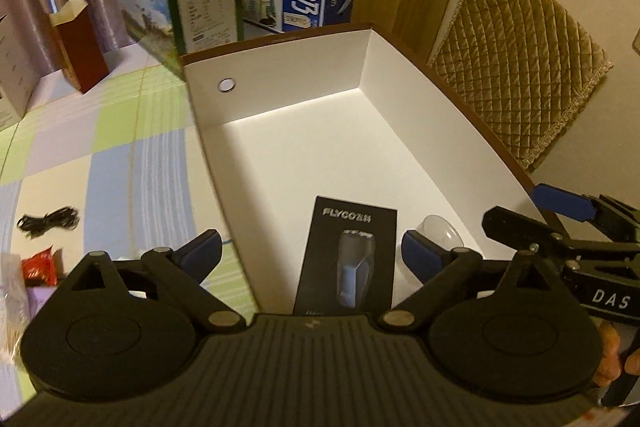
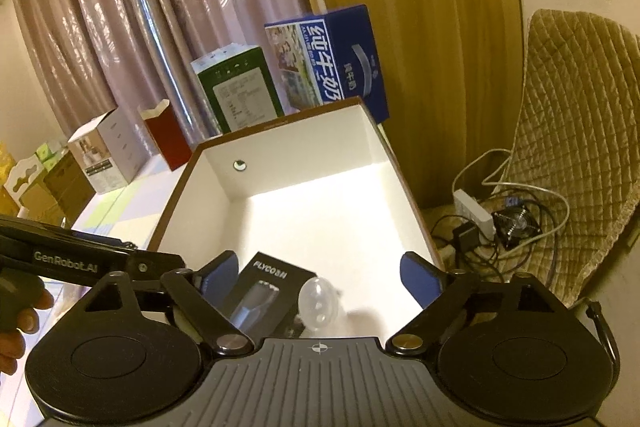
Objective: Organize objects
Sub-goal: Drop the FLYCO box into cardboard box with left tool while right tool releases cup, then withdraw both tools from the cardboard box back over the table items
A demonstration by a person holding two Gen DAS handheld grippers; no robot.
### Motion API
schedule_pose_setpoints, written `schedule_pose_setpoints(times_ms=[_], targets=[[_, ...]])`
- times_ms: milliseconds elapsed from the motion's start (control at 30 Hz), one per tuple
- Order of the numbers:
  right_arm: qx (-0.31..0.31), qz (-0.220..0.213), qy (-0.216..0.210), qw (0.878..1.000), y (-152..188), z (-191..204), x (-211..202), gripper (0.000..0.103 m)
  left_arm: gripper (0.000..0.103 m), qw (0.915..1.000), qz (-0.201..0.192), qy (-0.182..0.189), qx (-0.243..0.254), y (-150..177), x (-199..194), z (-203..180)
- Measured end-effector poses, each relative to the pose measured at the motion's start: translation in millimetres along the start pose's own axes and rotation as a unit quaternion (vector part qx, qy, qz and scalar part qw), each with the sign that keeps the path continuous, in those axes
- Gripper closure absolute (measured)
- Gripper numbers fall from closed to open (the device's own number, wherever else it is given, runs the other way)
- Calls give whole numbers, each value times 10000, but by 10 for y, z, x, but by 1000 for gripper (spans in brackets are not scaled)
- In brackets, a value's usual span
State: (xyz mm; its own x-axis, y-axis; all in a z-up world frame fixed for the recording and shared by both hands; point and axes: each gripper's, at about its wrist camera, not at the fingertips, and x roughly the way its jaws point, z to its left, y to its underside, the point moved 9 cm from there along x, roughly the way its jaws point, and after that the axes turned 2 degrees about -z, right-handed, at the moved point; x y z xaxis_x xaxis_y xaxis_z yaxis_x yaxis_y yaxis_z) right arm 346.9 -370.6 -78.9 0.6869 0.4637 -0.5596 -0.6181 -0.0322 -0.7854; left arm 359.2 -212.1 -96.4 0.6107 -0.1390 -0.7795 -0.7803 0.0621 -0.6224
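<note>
Both jaws are standing wide, gripping nothing: the left gripper (image 1: 312, 255) and right gripper (image 2: 320, 273) are hovering over the white box (image 1: 280, 79), where the black shaver carton (image 1: 348, 259) and clear cap (image 2: 319, 303) are lying. The carton looks light and stiff, best pinched across its long edges; the cap looks slippery.

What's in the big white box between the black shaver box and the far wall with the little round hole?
Nothing: in both wrist views only bare white floor lies between the black shaver box and the far wall of the white box.
</note>
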Motion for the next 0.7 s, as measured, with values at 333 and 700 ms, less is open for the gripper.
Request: schedule_pose_setpoints(times_ms=[333, 700], targets=[[-11, 97, -46, 9999, 107, 111, -169, 9, 8, 9997, -91, -55, -238, 210, -351, 121], [-83, 153, -120, 9998, 188, 316, -272, 9, 8, 9980, -153, -194, -588, 521, -674, 317]])
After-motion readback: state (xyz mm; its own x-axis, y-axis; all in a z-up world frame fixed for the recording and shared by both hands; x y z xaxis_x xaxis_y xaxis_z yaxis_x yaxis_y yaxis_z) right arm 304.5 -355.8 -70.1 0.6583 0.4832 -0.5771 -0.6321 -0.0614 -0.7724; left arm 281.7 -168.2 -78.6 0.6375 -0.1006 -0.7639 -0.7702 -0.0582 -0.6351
